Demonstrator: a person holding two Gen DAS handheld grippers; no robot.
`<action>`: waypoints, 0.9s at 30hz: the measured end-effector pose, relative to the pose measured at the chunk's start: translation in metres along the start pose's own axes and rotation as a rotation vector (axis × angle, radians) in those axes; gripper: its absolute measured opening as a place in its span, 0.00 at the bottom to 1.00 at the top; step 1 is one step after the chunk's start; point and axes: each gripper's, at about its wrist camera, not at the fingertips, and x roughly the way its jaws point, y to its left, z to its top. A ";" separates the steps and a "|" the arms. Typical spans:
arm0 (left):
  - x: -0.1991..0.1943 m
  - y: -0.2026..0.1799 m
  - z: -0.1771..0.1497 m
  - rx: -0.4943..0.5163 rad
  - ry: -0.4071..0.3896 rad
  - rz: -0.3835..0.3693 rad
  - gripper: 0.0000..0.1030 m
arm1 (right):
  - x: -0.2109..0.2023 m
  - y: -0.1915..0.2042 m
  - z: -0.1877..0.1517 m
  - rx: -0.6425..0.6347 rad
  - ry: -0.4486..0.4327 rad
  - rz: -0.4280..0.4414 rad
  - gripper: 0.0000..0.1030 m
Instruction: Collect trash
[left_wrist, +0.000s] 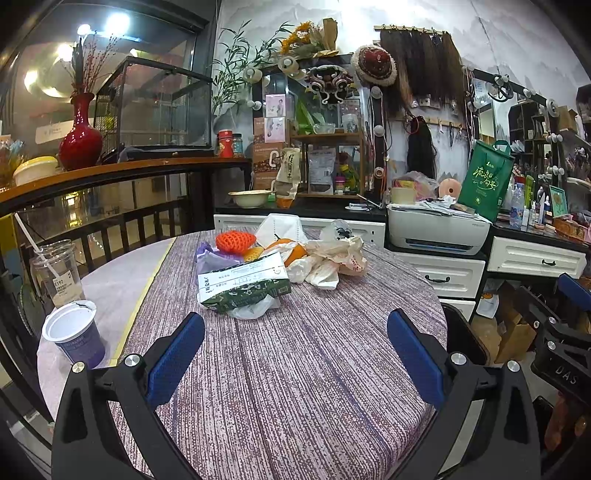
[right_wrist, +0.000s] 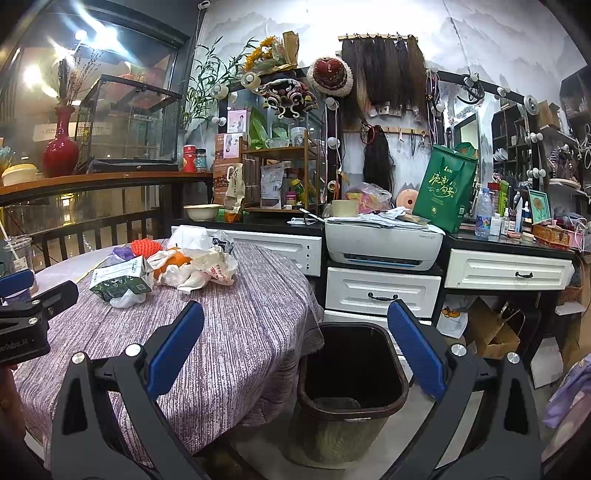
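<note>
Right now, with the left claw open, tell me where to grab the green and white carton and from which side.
Grip the carton across its raised white top panel, coming from the near, open side of the table. It lies tilted on a crumpled plastic bag, its long edge facing the left claw, whose jaws stand wide apart. The far side is crowded with wrappers.

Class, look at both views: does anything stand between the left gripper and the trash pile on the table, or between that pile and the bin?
Nothing visible does. Bare tablecloth lies between the left gripper, jaws open, and the trash pile. The cups stand off to the left. The bin stands open beside the table, below its edge.
</note>
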 end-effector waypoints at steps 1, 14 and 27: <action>0.000 0.000 0.000 0.000 0.000 0.001 0.95 | 0.000 0.000 0.000 0.001 0.000 0.000 0.95; 0.001 -0.001 -0.001 0.001 0.000 0.001 0.95 | 0.001 0.001 0.000 0.000 0.003 0.000 0.95; 0.000 0.000 -0.001 0.001 0.002 0.001 0.95 | 0.001 0.002 -0.001 -0.001 0.007 0.000 0.95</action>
